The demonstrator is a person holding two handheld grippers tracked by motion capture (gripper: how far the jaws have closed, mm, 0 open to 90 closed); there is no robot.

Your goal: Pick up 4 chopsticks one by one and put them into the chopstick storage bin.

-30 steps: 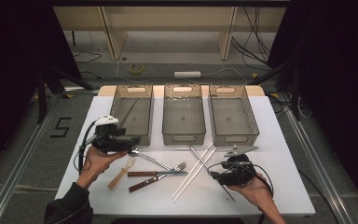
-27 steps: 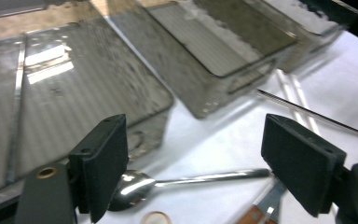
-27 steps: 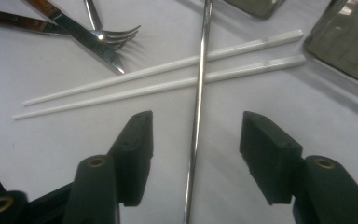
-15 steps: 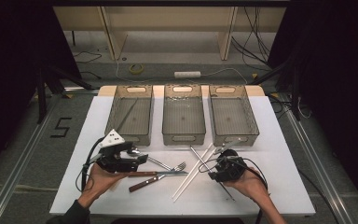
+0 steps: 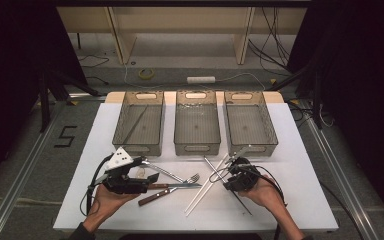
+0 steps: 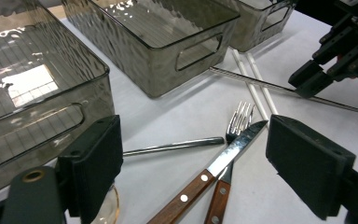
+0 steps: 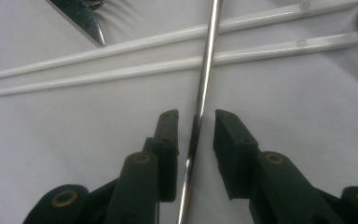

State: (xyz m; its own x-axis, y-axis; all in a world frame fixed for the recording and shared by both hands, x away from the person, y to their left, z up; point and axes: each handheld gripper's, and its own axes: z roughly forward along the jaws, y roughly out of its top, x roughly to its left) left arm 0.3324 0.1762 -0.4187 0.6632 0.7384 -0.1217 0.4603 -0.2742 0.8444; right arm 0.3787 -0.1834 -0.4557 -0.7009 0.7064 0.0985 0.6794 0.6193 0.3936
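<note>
Metal chopstick (image 7: 204,70) lies across two white chopsticks (image 7: 168,51) on the table (image 5: 300,200), at 4 o'clock from the middle bin. R gripper (image 7: 196,116) has just been closing, jaws either side of it w/ slim gaps, not yet pinching. L gripper (image 6: 193,154), jaws spread wide and just opened further, hovers over knife (image 6: 214,163) & fork (image 6: 235,126).

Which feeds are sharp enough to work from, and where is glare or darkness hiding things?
High view: dim and soft, black at both sides; only the white table is well lit. Left gripper view: crisp on the knife and fork, with a bright glare patch in the near bin. Right gripper view: metal chopstick sharp but mirror-streaked.
</note>
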